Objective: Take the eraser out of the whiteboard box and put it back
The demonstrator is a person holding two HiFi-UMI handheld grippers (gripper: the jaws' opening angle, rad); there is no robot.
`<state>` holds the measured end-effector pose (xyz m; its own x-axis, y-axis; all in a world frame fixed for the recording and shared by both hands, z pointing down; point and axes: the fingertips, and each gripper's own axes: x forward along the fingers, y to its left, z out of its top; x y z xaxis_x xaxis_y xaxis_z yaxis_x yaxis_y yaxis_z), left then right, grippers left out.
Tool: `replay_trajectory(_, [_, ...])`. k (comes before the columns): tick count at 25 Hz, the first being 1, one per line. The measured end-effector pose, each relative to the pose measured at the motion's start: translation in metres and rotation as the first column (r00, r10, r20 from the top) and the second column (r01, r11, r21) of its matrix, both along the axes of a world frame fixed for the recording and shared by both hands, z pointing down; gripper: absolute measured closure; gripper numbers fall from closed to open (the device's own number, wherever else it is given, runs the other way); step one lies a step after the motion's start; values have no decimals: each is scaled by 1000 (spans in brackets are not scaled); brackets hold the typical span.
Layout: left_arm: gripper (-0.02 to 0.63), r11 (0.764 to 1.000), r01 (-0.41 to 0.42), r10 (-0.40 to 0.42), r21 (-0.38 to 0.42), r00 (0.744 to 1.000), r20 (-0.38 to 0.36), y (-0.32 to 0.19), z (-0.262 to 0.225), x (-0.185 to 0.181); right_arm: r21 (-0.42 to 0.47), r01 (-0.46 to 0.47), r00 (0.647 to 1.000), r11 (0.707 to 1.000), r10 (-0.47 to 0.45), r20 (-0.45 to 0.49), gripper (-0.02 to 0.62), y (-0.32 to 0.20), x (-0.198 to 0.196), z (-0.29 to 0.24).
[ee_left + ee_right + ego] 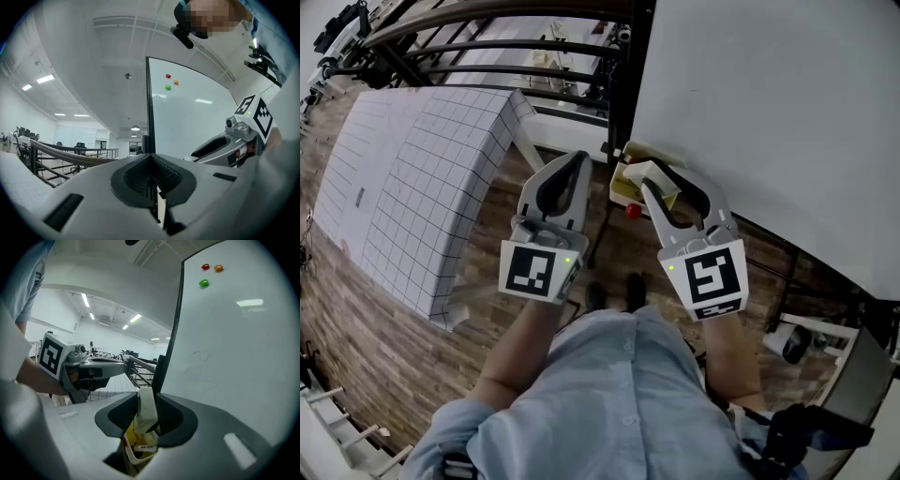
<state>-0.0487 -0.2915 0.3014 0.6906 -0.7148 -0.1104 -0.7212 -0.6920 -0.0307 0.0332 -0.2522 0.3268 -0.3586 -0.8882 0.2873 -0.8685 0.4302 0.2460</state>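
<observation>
My right gripper [654, 184] is shut on a white eraser [649, 174], which it holds upright just above the cream whiteboard box [622, 188] at the whiteboard's [769, 103] left edge. In the right gripper view the eraser [146, 404] stands between the pads of my right gripper [146, 414], its lower end over the open box [139, 452], which has yellow things inside. My left gripper [573, 167] hovers left of the box, shut with nothing in it. Its ribbed pads meet in the left gripper view, where my left gripper [153, 180] points at the board's dark edge.
A white panel with a black grid [422, 178] lies to the left, over a brick-patterned floor. Black railings [487, 47] run behind it. A small red thing [632, 211] hangs below the box. Red, orange and green magnets [205, 275] sit high on the whiteboard.
</observation>
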Motion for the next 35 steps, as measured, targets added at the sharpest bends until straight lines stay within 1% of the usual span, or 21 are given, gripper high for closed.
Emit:
replay_trajectory(5, [607, 1000, -3, 4, -16, 1000, 8, -4, 7, -2, 6, 13, 1000, 1000, -13, 1, 471, 4, -6, -4])
replay_trajectory(7, [607, 1000, -2, 2, -16, 1000, 5, -7, 8, -3, 1, 24, 1000, 1000, -24, -20, 471, 5, -12, -1])
replay_trajectory(10, [607, 1000, -7, 7, -21, 1000, 4, -10, 10, -4, -32, 29, 998, 999, -31, -52, 471, 0, -18, 14])
replay_trajectory(19, [607, 999, -9, 9, -51, 1000, 8, -20, 23, -11, -132, 17, 996, 991, -28, -84, 468, -12, -24, 55])
replay_trajectory(24, [607, 998, 27, -26, -58, 1000, 5, -30, 28, -21, -187, 8, 995, 982, -26, -99, 465, -18, -26, 75])
replay_trajectory(27, [607, 997, 26, -25, -68, 1000, 12, -32, 34, -23, -218, 2, 994, 976, -25, -104, 462, -21, -26, 85])
replay_trajectory(30, [607, 996, 18, -16, -93, 1000, 20, -30, 39, -23, -231, -3, 996, 973, -18, -89, 459, -23, -26, 90])
replay_trajectory(33, [607, 996, 25, -24, -80, 1000, 11, -30, 37, -24, -229, 9, 998, 973, -23, -59, 454, -24, -29, 89])
replay_trajectory(35, [607, 997, 27, -26, -70, 1000, 8, -28, 35, -24, -231, 23, 999, 973, -31, -32, 437, -23, -32, 87])
